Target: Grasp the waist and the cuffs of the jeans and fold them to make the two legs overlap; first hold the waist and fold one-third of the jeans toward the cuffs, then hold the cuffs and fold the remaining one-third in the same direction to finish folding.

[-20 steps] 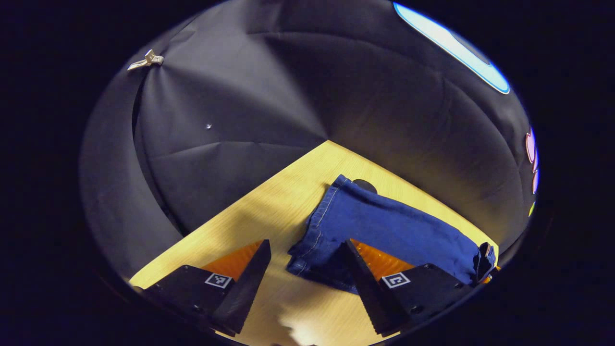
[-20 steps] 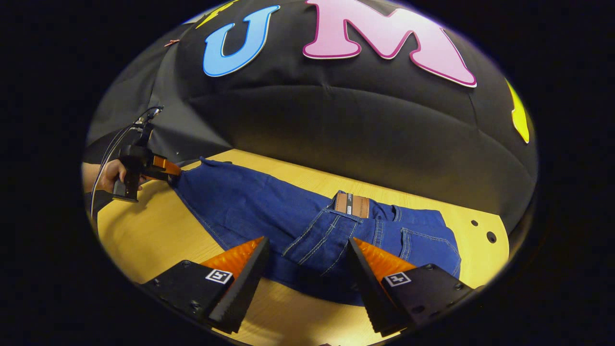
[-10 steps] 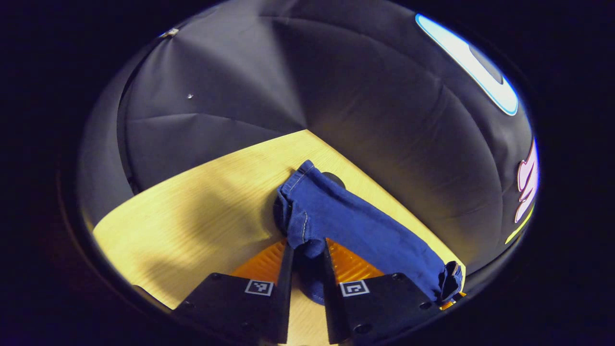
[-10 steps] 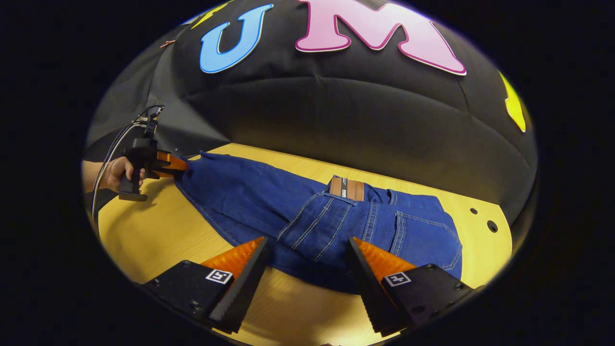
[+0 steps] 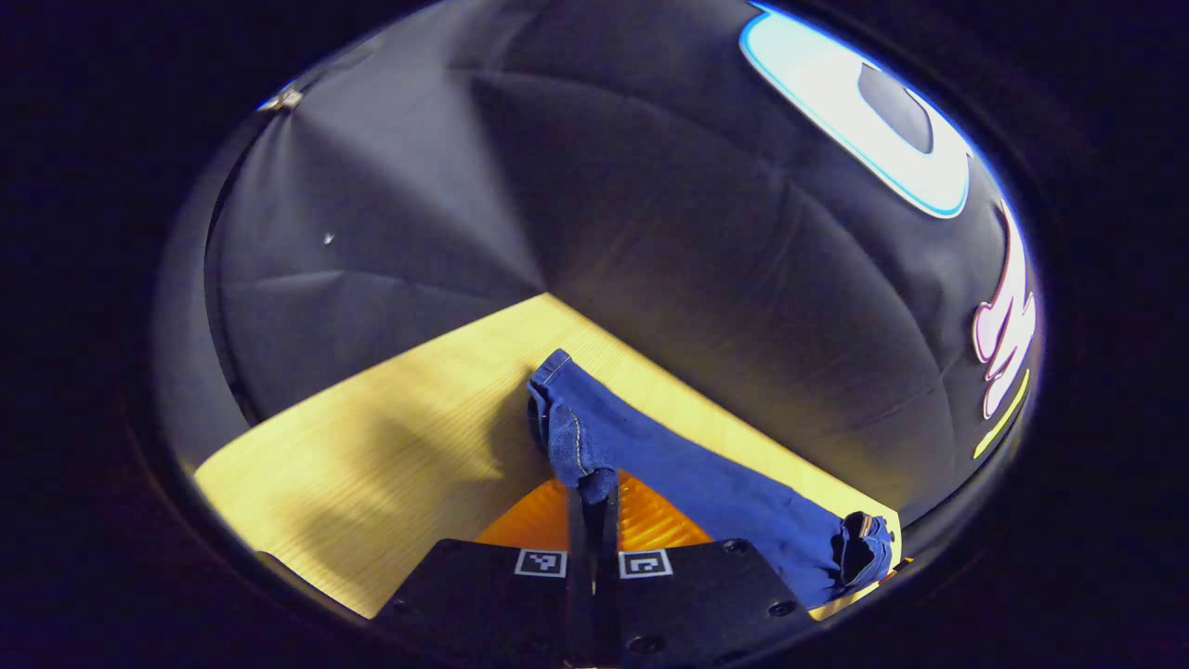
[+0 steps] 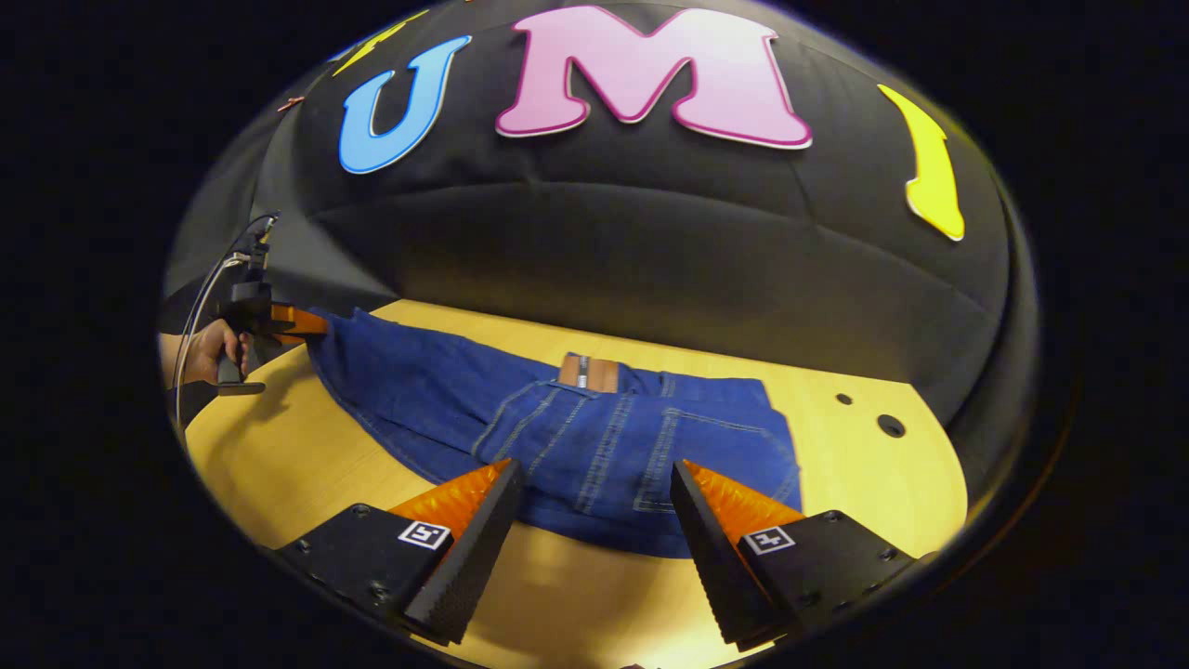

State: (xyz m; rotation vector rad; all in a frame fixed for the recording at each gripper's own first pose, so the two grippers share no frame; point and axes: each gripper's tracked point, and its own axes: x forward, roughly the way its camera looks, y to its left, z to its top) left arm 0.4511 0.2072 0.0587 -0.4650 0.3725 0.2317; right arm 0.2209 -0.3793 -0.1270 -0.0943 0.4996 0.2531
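Since earlier, left gripper (image 5: 593, 520) closing, now pinching jeans (image 6: 557, 437) cuff (image 5: 594, 483) near table (image 6: 307, 465) corner for fold; right gripper (image 6: 594, 520) hovering wide apart, holding nothing, facing waist.

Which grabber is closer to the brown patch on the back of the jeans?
Right. The right gripper hovers open over the waist, just in front of the brown patch. The left gripper is far off at the leg end of the jeans, pinching a cuff.
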